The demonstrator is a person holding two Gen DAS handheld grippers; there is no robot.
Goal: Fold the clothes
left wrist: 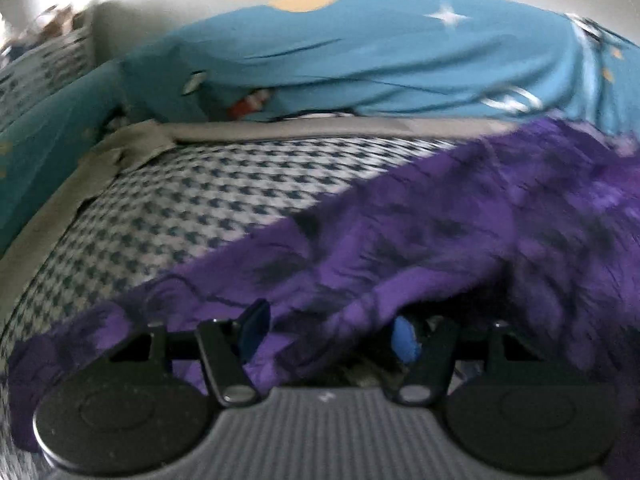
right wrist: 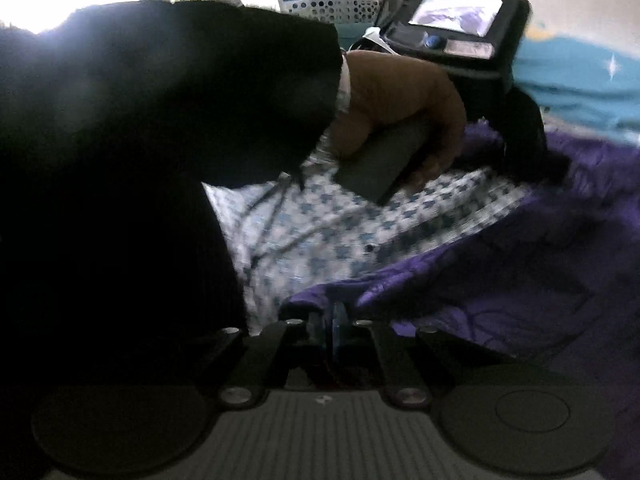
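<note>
A purple garment with dark print (left wrist: 460, 216) lies spread over the checked bedcover (left wrist: 208, 184), running from lower left to upper right. My left gripper (left wrist: 330, 330) stands open low over its near edge; purple cloth lies between the blue pads (left wrist: 404, 340) and hangs over the right one. In the right wrist view the purple garment (right wrist: 520, 264) fills the right side. My right gripper (right wrist: 332, 320) is shut, its pads pressed together on the garment's near corner. A hand (right wrist: 404, 96) holds the left gripper's body (right wrist: 460, 40) further back, its fingers down on the cloth.
A blue quilt with stars (left wrist: 380, 52) is bunched along the wall behind the bed. A white laundry basket (right wrist: 332, 2) with clothes stands at the back. A dark sleeve (right wrist: 140, 120) fills the left of the right wrist view. A grey border (left wrist: 60, 208) edges the bedcover.
</note>
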